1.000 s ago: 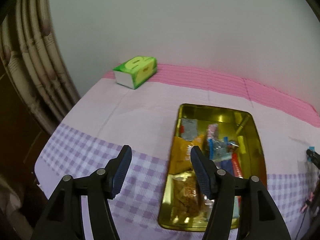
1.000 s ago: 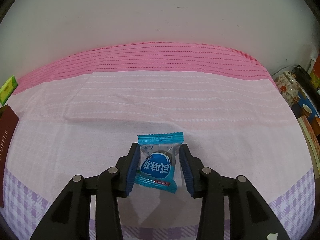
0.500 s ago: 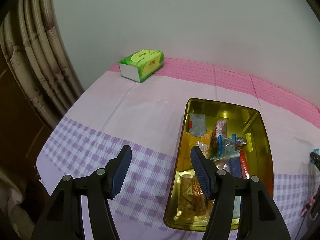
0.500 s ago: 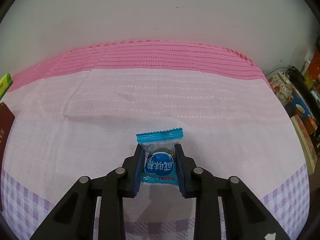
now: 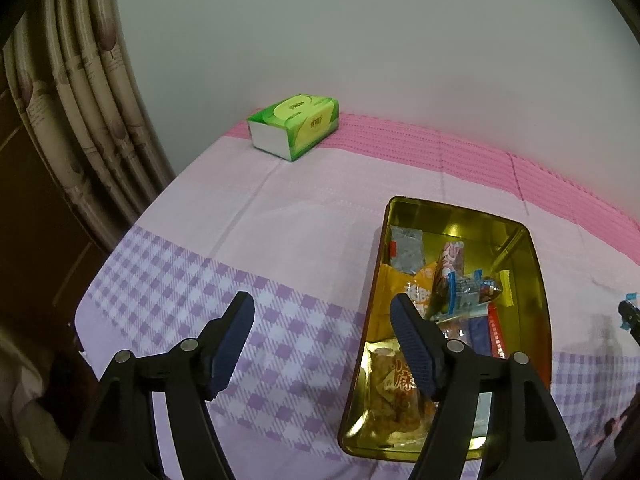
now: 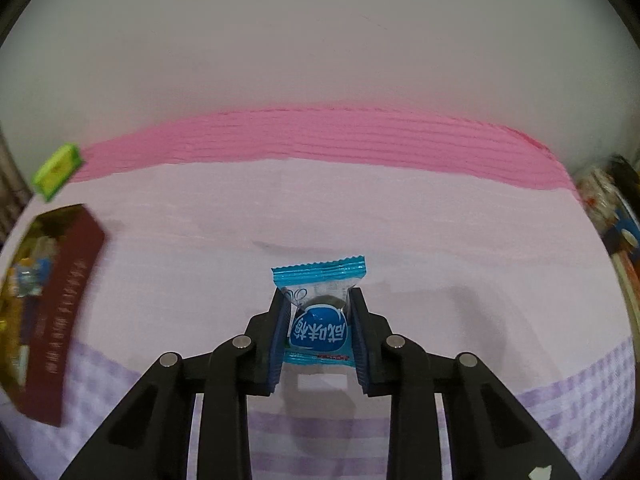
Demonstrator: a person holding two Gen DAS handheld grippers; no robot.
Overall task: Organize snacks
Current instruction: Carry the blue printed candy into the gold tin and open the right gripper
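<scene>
My right gripper (image 6: 318,300) is shut on a blue candy packet (image 6: 320,322) and holds it above the pink cloth. A gold tin (image 5: 532,264) on the table holds several snack packets (image 5: 460,296). It also shows in the right wrist view (image 6: 76,264) at the far left, with its dark red outer wall towards me. My left gripper (image 5: 322,308) is open and empty, hovering beside the tin's left rim. The tip of the right gripper shows at the right edge of the left wrist view (image 5: 630,314).
A green tissue pack (image 5: 294,124) lies at the back left by the wall, also in the right wrist view (image 6: 56,170). A curtain (image 5: 72,112) hangs at the table's left edge. Boxes and clutter (image 6: 616,232) stand off the table's right end.
My right gripper closed on the blue candy packet and lifted it off the cloth, swinging so the tin comes into view. The left gripper drew back to the left, staying open.
</scene>
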